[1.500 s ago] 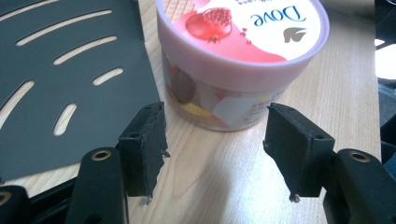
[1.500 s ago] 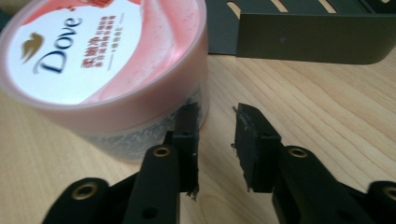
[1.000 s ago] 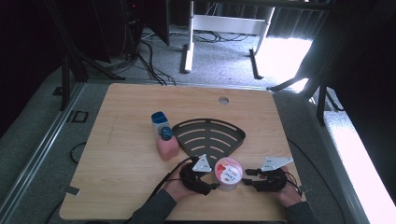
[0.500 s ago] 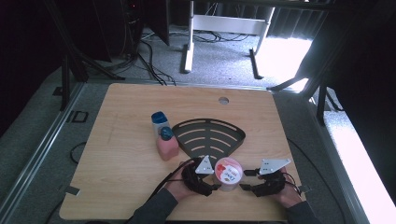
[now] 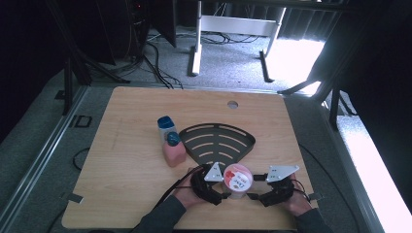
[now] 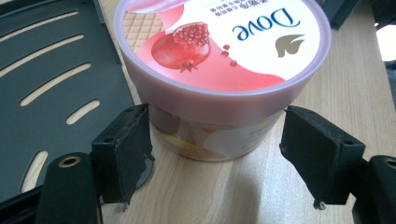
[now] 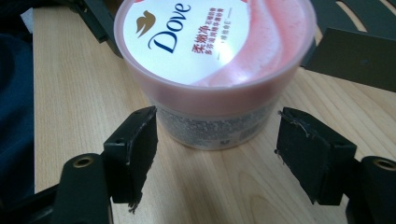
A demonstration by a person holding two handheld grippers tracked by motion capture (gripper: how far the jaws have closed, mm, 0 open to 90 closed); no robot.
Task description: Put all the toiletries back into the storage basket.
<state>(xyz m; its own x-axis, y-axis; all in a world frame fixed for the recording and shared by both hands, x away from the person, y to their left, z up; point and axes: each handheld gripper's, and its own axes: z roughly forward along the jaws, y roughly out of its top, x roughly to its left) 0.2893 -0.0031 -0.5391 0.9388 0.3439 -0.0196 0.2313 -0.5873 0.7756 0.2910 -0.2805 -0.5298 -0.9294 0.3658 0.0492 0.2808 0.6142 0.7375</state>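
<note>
Pink Dove tub (image 5: pixel 236 180), lid on, upright on the wooden table (image 5: pixel 126 160) near its near edge, just in front of the black slotted fan-shaped tray (image 5: pixel 217 141). Lid printed with a pomegranate and the brand name, clear in the left gripper view (image 6: pixel 219 42) and in the right gripper view (image 7: pixel 210 46).

Left gripper (image 5: pixel 217 190) just left of the tub, right gripper (image 5: pixel 256 188) just right of it, both pointing inward at the tub. Jaws of both spread wide, having just been opening. In the left gripper view (image 6: pixel 215 158), tub between the pads, left pad at or just off its side, right pad clear of it. In the right gripper view (image 7: pixel 217 154), a gap on each side between pads and tub.

Farther left, just beside the tray's left edge: pink bottle with blue cap (image 5: pixel 172 149), and a blue-topped container (image 5: pixel 166 127) just behind it.
</note>
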